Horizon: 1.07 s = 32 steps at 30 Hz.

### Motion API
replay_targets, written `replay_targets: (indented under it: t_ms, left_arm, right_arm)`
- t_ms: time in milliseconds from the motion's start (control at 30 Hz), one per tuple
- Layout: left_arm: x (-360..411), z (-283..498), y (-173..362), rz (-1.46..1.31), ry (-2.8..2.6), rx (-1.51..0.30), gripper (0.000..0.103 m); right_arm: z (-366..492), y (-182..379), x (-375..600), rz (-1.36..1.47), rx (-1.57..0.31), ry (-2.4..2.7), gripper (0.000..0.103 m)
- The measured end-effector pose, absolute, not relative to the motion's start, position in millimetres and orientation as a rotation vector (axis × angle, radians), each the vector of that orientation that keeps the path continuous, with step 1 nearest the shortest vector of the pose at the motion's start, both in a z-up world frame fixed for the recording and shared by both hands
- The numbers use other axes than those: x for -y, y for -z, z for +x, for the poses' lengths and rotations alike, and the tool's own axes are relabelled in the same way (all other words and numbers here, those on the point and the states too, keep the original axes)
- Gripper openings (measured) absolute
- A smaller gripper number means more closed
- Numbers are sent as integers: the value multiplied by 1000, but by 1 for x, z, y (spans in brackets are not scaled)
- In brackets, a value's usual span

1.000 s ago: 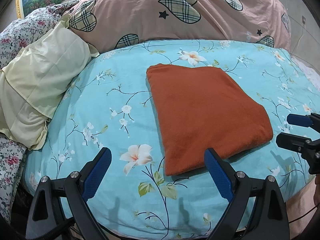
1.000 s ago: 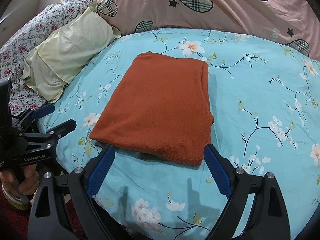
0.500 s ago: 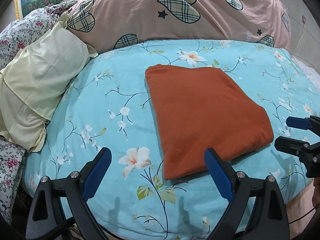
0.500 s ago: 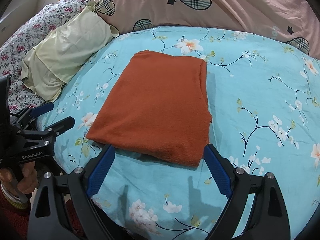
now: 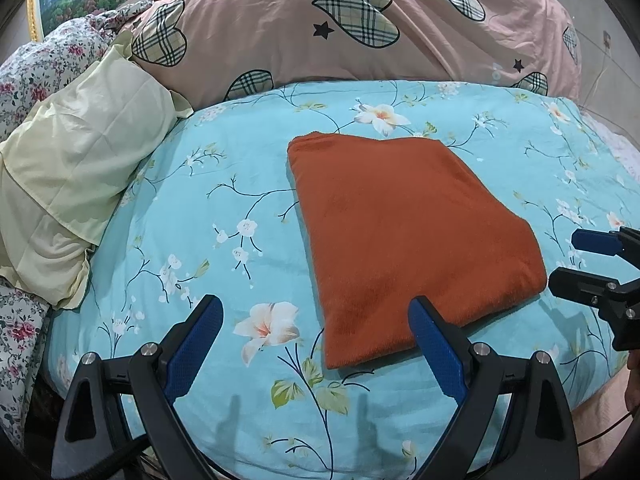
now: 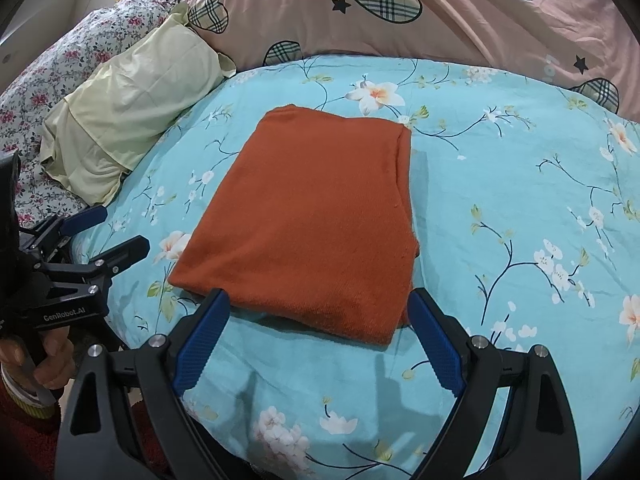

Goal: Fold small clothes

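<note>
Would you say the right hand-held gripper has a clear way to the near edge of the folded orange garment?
Probably yes: the right hand-held gripper is open, the orange garment lies flat just ahead, and nothing lies between them.

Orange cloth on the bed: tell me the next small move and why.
Probably draw both hands back. The orange cloth already lies flat as a tidy folded rectangle on the floral sheet, and the left gripper and right gripper hang open with nothing held.

A folded orange garment (image 5: 404, 232) lies flat on the floral bed (image 5: 224, 184); the left gripper (image 5: 316, 332) hovers wide apart near the bed's front edge.
</note>
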<state>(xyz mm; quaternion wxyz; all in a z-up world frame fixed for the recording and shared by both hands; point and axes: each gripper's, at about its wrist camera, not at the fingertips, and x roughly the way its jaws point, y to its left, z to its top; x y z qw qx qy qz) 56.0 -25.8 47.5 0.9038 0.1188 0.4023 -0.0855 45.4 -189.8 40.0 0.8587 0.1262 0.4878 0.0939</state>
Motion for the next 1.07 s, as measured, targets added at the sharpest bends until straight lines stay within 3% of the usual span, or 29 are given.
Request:
replay_targets:
  t_ms: [1067]
  left_arm:
    - [13, 100, -45, 199, 111, -832, 95]
  right_arm:
    - [99, -22, 201, 278, -1049, -211, 91]
